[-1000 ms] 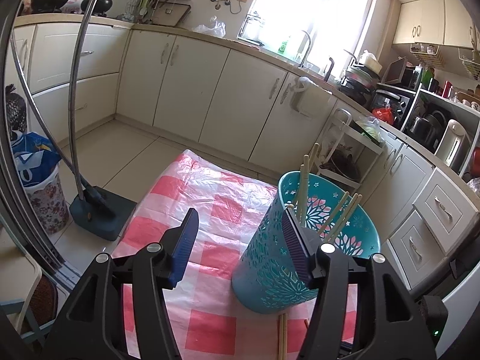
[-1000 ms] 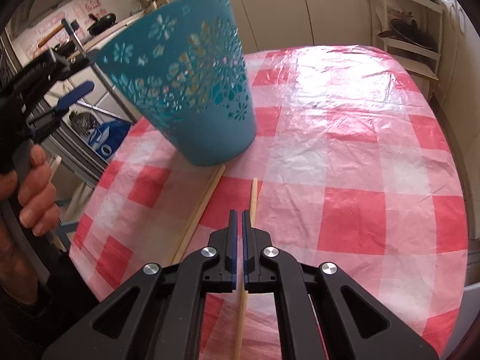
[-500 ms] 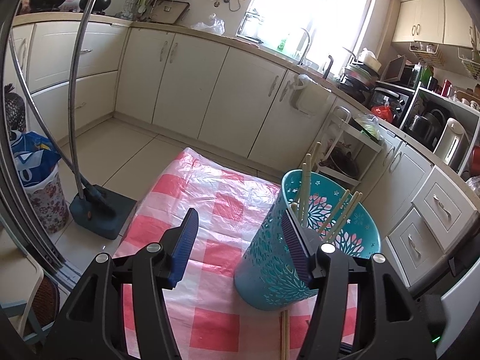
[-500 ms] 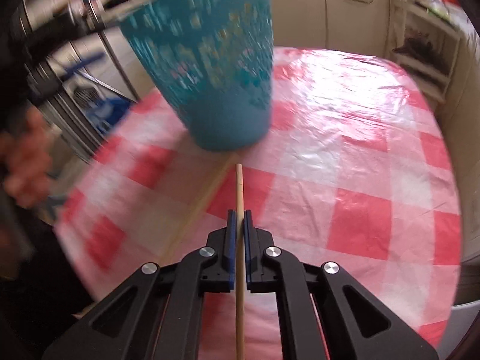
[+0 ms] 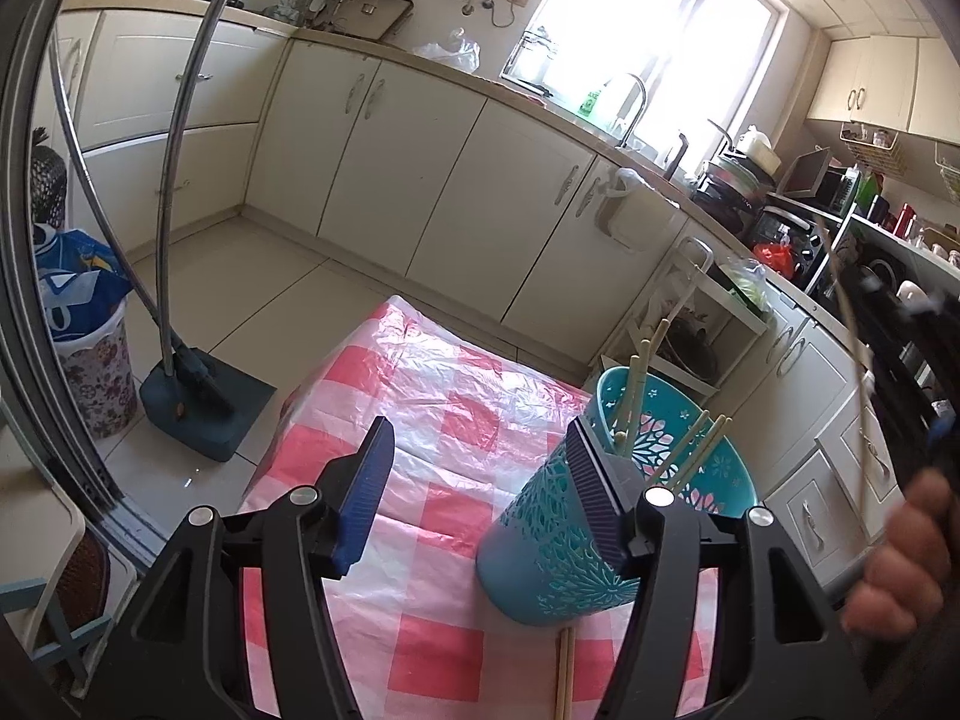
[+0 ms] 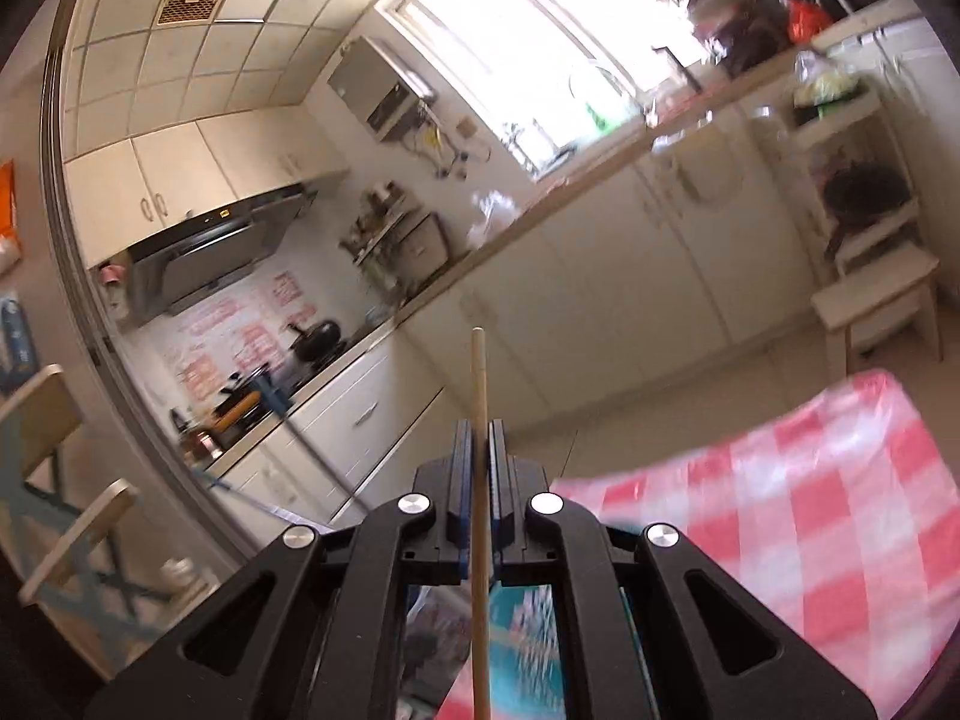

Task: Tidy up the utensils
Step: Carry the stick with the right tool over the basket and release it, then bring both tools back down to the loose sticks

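Chopsticks stand upright and leaning inside a teal perforated holder that sits on the red-and-white checked tabletop, low and right of centre in the left wrist view. The left gripper has its jaws spread wide apart, one finger at lower centre and the other just in front of the holder's near rim; whether that finger touches it cannot be told. Two more loose chopsticks lie flat on the tabletop at the holder's base, near the bottom edge. In the right wrist view, the right gripper is clamped on a single chopstick, lifted well above the tabletop with its tip pointing towards the kitchen cabinets. The teal holder appears blurred beneath that gripper.
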Demonstrator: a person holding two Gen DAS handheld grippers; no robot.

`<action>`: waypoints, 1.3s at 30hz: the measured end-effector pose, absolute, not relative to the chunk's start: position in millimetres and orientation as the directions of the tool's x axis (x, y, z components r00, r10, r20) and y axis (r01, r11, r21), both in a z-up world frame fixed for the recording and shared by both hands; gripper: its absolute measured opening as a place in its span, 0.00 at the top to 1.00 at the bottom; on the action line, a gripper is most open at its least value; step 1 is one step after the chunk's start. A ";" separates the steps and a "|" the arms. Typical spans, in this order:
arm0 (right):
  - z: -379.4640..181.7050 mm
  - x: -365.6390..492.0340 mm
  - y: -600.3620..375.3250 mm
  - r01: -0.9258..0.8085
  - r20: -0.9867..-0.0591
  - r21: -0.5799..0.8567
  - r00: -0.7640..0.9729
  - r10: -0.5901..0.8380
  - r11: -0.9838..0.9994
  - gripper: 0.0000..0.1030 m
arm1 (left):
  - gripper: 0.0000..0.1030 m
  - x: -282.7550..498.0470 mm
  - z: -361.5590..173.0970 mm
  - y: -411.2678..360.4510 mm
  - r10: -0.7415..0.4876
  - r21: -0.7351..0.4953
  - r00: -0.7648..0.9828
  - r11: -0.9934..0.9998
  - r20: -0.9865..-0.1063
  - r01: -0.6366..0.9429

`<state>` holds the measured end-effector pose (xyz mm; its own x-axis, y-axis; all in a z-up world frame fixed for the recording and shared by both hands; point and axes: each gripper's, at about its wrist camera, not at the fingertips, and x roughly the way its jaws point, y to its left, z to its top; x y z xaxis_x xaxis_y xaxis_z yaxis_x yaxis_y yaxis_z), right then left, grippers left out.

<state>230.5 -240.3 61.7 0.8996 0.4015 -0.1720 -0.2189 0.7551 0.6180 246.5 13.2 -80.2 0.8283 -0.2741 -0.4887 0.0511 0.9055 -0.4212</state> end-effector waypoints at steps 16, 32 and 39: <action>14.6 182.8 -232.0 -0.104 -0.401 0.396 0.874 0.274 0.912 0.80 | 0.41 242.3 -81.3 24.0 -0.261 -0.389 0.816 0.920 -0.516 0.048; -115.5 163.6 -181.2 -0.094 -0.795 0.217 0.561 0.231 0.972 0.81 | 0.39 219.2 -113.6 7.6 -0.256 -0.295 0.753 0.952 -0.606 0.086; -128.2 161.5 -175.3 -0.110 -0.805 0.183 0.554 0.213 0.977 0.84 | 0.36 222.4 -119.2 -10.6 -0.284 -0.263 0.716 0.954 -0.638 0.144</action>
<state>161.5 -175.3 -128.2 0.5540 0.2131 -0.8048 -0.1104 0.9770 0.1827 222.4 -10.6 -119.2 0.7157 -0.2836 -0.6382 0.1436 0.9541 -0.2630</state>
